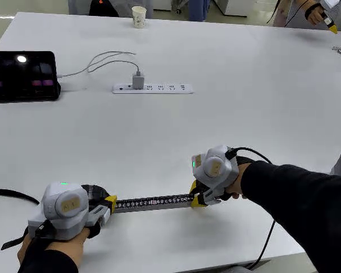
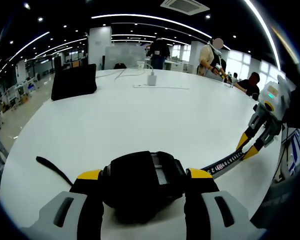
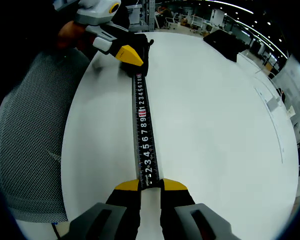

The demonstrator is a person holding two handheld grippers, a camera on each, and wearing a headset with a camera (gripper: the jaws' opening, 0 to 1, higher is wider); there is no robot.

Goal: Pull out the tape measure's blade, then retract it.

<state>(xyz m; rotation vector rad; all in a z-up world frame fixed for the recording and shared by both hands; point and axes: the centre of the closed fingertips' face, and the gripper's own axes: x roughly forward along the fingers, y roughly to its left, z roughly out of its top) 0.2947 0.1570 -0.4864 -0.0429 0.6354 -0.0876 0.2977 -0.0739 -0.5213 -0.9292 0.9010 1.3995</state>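
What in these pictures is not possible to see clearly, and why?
- Tip of the blade: right gripper view, hidden between the jaws of the right claw.
- Sides of the case: left gripper view, covered by the left claw.
- Print on the cup: head view, too small.

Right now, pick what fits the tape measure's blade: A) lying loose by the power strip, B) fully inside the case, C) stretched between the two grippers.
C: the blade runs from the case held in the left gripper to the right gripper, shut on its tip.
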